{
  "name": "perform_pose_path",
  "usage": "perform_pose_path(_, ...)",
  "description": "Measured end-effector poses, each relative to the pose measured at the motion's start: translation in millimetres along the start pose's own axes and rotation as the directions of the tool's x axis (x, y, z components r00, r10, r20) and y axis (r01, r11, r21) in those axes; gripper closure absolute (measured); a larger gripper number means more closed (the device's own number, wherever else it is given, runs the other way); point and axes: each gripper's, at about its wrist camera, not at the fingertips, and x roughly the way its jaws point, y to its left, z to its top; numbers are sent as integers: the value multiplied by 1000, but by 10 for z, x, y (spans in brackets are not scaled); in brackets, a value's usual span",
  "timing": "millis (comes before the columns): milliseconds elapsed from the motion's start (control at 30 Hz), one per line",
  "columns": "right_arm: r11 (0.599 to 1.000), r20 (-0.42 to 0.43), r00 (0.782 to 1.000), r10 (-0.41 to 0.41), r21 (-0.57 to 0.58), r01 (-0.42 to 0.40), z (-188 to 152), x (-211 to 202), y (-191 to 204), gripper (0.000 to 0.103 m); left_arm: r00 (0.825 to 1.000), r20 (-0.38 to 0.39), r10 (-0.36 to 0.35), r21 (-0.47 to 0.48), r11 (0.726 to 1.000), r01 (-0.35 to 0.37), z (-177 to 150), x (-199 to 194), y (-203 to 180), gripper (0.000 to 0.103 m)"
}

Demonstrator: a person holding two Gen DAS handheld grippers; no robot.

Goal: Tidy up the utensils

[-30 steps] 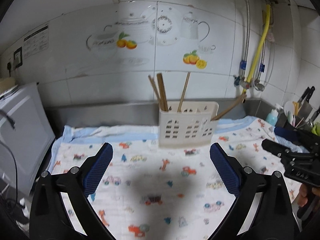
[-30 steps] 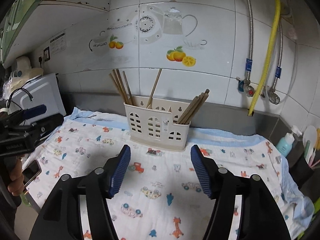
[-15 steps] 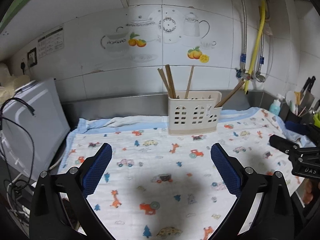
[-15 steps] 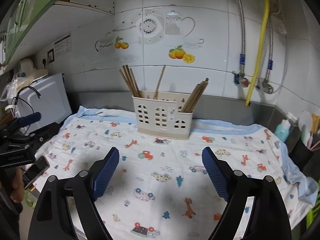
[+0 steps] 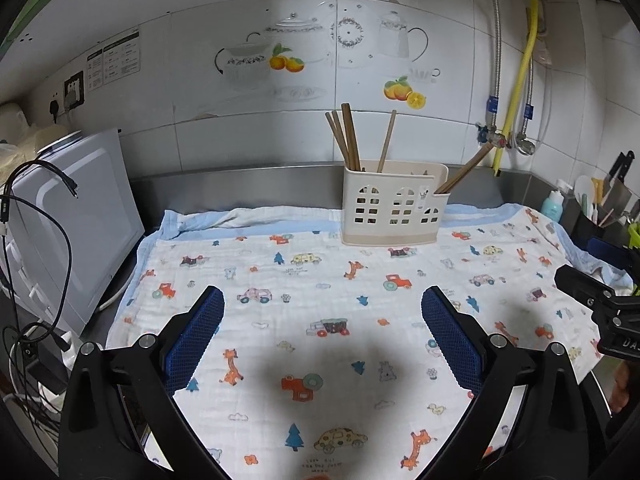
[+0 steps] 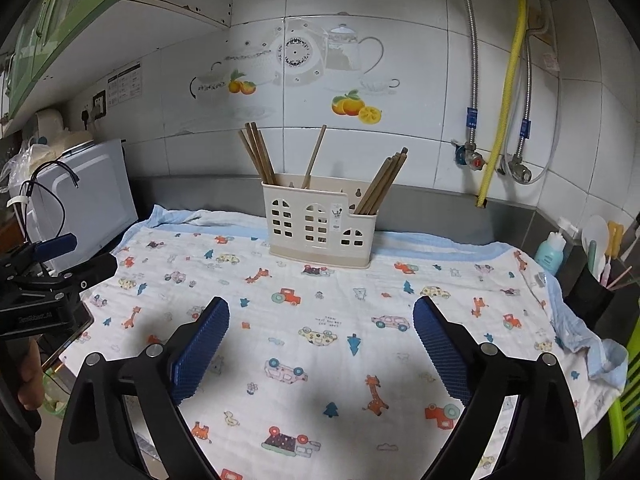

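A cream plastic utensil holder (image 5: 394,208) stands at the back of the counter on a printed cloth (image 5: 320,300); it also shows in the right wrist view (image 6: 320,232). Several wooden chopsticks (image 5: 348,140) stand in it, some upright at the left, one in the middle, some leaning right (image 6: 382,182). My left gripper (image 5: 322,304) is open and empty, well in front of the holder. My right gripper (image 6: 320,312) is open and empty, also in front of it. Each gripper shows at the edge of the other's view (image 5: 592,296) (image 6: 52,276).
A white appliance (image 5: 76,216) with loose black cables stands at the left. A dark caddy (image 6: 596,288) with kitchen tools and a teal bottle (image 6: 552,252) stand at the right. Pipes and a yellow hose (image 6: 504,96) run down the tiled wall.
Both grippers have drawn back from the holder, which looks smaller and farther away. The right gripper's jaws have opened wider. The chopsticks have not moved.
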Motion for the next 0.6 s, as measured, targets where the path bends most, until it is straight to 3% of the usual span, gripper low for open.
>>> perform_pose_path(600,1000,10,1000,0,-6,0,-3,-82,23,11,1000,15,10,10,1000,-10,-43,-169,-13,5)
